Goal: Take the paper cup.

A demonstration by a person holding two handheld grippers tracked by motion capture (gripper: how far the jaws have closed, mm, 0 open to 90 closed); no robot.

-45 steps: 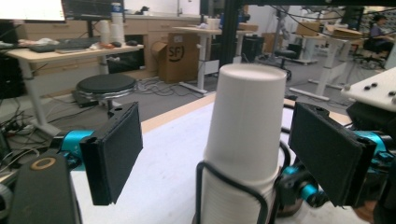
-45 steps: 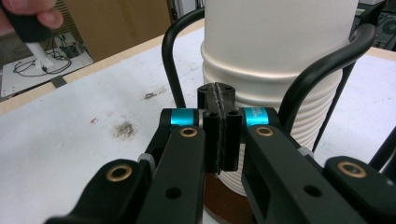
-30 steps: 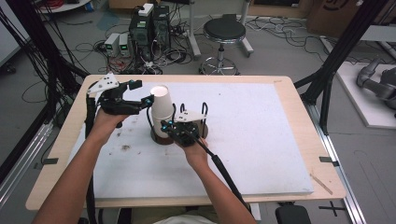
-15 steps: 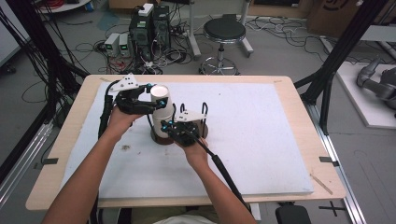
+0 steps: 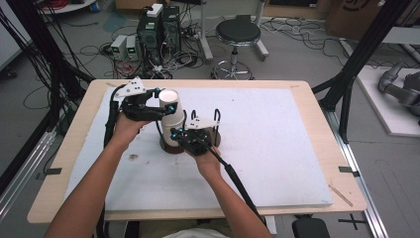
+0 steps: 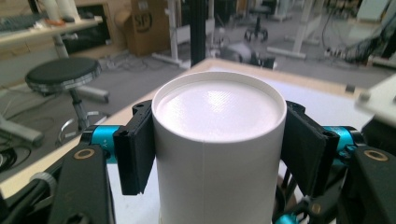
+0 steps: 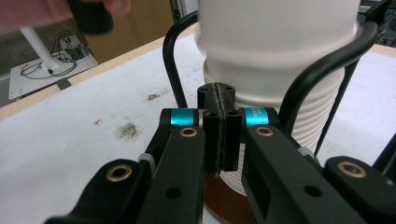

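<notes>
- On the white worktop, left of its middle, a stack of upturned white paper cups stands inside a black wire holder on a round brown base.
- The top cup sits with its closed bottom upward; its long axis is upright, its mouth pointing down over the ribbed stack below.
- The left gripper comes in level from the left, and its jaws have just been closing on the top cup; in the left gripper view the two black pads press the cup wall from either side, just under the bottom rim.
- The right gripper sits in front of the holder with its jaws shut together on nothing; in the right gripper view they rest close to the stack's lower rings, between the wire loops. Whether they touch the stack I cannot tell.
- Judged from this, the step in hand is pulling the top cup off the stack.
- To do it well, the grip should stay light enough not to crush the thin wall, and the pull should go straight up along the cup's axis, clear of the wire loops.
- A tilted pull could jam the cup on the one below or drag the whole holder; the right gripper looks well placed to steady it.
</notes>
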